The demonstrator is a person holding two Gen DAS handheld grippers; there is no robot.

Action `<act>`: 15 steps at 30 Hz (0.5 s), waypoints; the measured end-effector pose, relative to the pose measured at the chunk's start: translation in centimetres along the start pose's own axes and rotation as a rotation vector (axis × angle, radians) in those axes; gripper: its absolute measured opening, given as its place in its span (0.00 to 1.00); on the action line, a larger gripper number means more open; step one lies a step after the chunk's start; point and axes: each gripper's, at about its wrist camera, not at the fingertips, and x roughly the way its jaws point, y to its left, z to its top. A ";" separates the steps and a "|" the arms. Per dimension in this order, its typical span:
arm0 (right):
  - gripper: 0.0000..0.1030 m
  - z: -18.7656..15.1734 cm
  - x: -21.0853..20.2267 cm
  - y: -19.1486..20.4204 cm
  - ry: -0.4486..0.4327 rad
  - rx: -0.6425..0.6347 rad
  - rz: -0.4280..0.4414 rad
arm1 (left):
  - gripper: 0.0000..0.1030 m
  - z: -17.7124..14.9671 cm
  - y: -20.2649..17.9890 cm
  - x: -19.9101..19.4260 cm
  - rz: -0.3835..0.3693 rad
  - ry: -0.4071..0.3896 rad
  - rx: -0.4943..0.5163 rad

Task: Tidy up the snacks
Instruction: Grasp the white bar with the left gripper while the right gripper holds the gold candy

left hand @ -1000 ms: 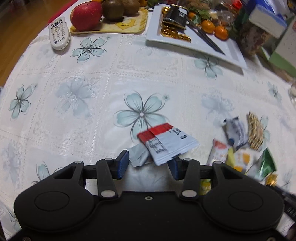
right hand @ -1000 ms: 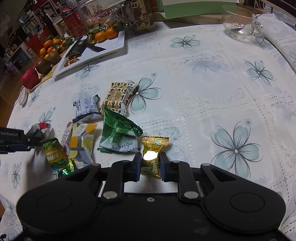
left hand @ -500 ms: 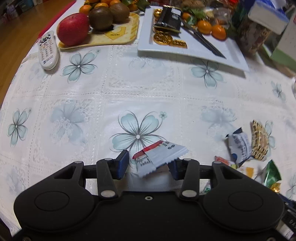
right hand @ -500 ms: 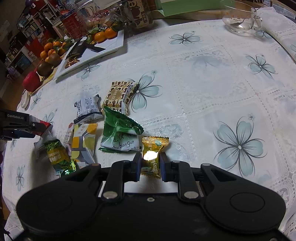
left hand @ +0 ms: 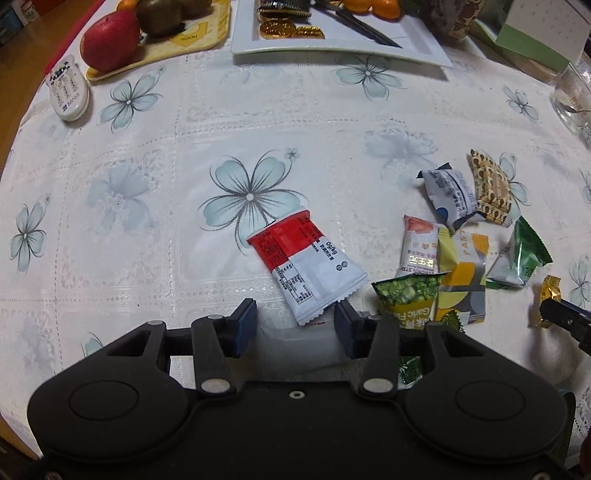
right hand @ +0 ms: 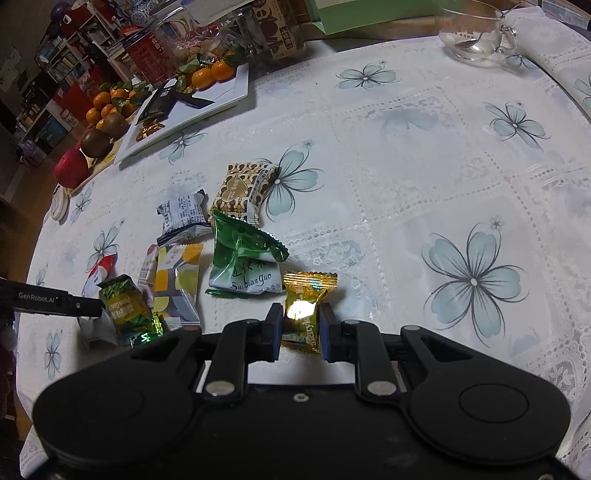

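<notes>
Left gripper (left hand: 294, 325): jaws spread wide, gripping nothing. The red-and-white flat foil snack packet (left hand: 306, 264) lies on the white lace tablecloth with pale blue flower prints (left hand: 147, 177), its lower crimped end reaching between the fingertips; contact with the right fingertip cannot be told.

Right gripper (right hand: 301, 332): jaws clenched on the gold foil-wrapped candy (right hand: 306, 302), pads pressing both sides of the wrapper's lower half (upper crimped end sticks out forward).

Loose snacks cluster just beside the red-and-white packet, to its right in the left wrist view:
- green-and-yellow pea snack pouch (left hand: 410, 301), near the left gripper's right finger
- yellow-and-grey patterned packet (left hand: 461, 275), overlapping a pale pink-topped packet (left hand: 421, 247)
- green-and-white crinkled bag (right hand: 243, 258), touching the gold candy's upper edge
- white-and-navy small packet (right hand: 183, 216)
- brown-and-cream heart-print packet (right hand: 240, 192)

Far edge: white rectangular plate (left hand: 417, 50), red apple (left hand: 110, 40), white remote control (left hand: 68, 90); clear glass cup (right hand: 476, 33) well apart.
</notes>
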 end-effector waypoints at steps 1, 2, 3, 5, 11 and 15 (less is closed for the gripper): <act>0.21 0.0 -0.2 -0.1 -0.002 0.004 0.006 | 0.51 -0.2 -0.2 -0.4 -0.001 -0.015 0.029; 0.21 0.1 -0.4 -0.1 -0.004 0.007 0.012 | 0.51 -0.5 -0.4 -0.7 -0.001 -0.028 0.065; 0.21 0.1 -0.6 -0.2 -0.006 0.009 0.017 | 0.52 -0.8 -0.8 -0.9 -0.001 -0.040 0.110; 0.21 0.1 -1.0 -0.3 -0.010 0.010 0.026 | 0.52 -1.7 -1.9 -1.0 0.011 -0.058 0.248; 0.21 -0.2 -1.5 -0.4 -0.009 0.002 0.037 | 0.56 -4.2 -4.4 0.3 0.065 -0.068 0.542; 0.21 -0.6 -1.4 -0.2 -0.005 -0.017 0.040 | 0.55 -4.1 -4.4 0.8 0.096 -0.095 0.538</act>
